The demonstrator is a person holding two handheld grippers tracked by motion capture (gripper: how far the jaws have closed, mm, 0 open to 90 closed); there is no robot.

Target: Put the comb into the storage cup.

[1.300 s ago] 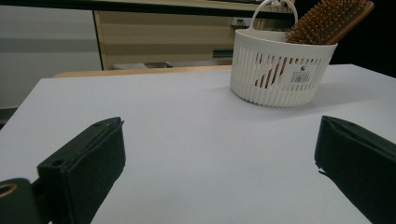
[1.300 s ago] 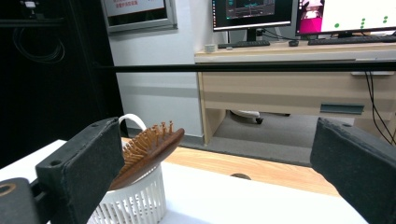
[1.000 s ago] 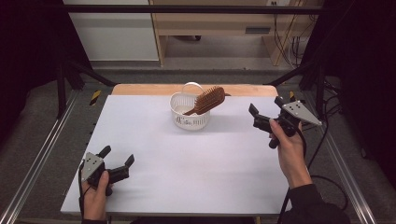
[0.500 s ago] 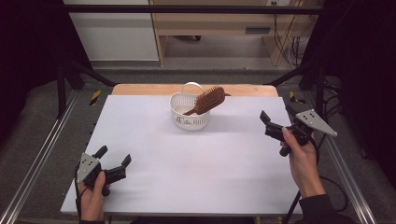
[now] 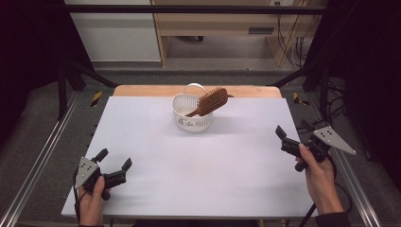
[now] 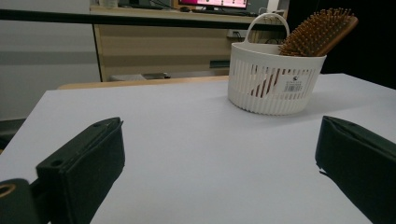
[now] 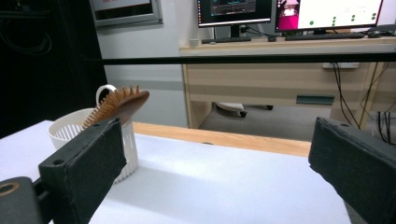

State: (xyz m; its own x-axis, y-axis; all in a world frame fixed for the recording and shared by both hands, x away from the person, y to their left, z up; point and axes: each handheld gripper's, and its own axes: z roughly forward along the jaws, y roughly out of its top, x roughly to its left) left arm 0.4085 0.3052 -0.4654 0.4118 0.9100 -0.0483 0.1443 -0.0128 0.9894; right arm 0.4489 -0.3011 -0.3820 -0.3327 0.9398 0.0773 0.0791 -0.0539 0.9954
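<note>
Table [image 5: 189, 165]; hairbrush [image 5: 213, 100] handle inside basket [image 5: 191, 124]

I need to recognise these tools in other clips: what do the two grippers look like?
Both are black, with two thick, blocky jaws. The left gripper and right gripper each carry a grey three-cornered plate with small holes, and a black cable trails from each.

White table [image 5: 198, 165]; wooden desk [image 7: 280, 70] far behind it, carrying two monitors [image 7: 233, 11] and a keyboard [image 7: 317, 36].
</note>
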